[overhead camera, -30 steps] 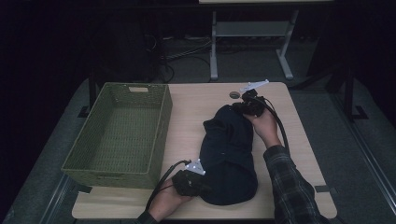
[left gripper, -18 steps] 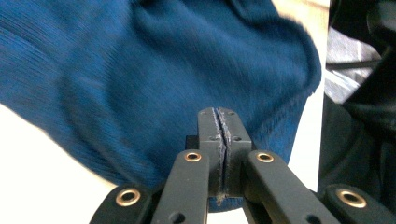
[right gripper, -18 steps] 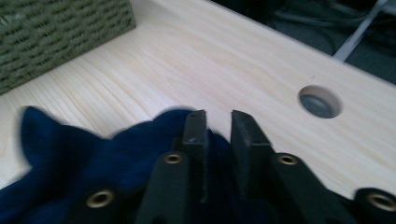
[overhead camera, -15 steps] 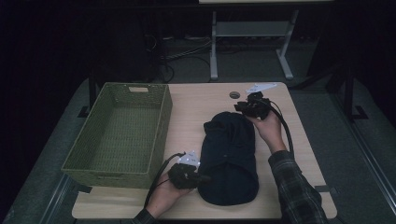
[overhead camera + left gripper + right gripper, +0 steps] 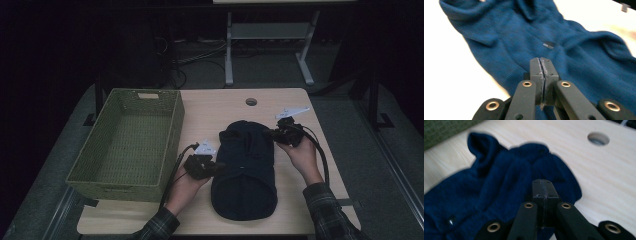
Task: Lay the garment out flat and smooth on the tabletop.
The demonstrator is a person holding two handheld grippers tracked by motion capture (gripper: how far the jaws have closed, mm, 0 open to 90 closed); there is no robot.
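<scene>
A dark blue knitted garment (image 5: 247, 172) lies lengthwise on the middle of the wooden table (image 5: 210, 107). My left gripper (image 5: 214, 167) is at the garment's left edge, about halfway along it. In the left gripper view its jaws are pressed together, with a thin line of blue fabric (image 5: 511, 37) caught between them. My right gripper (image 5: 274, 134) is at the garment's far right corner. Its jaws are shut on the edge of the cloth (image 5: 499, 190). A hand holds each gripper.
A green woven basket (image 5: 125, 145) with nothing in it stands on the left part of the table, close to my left gripper. A round cable hole (image 5: 251, 102) lies beyond the garment. Bare tabletop runs along the right and front edges.
My left gripper has moved away from the front edge, up along the garment's left side. My right gripper has drawn back toward the person and to the right. The garment's far end now lies wider.
</scene>
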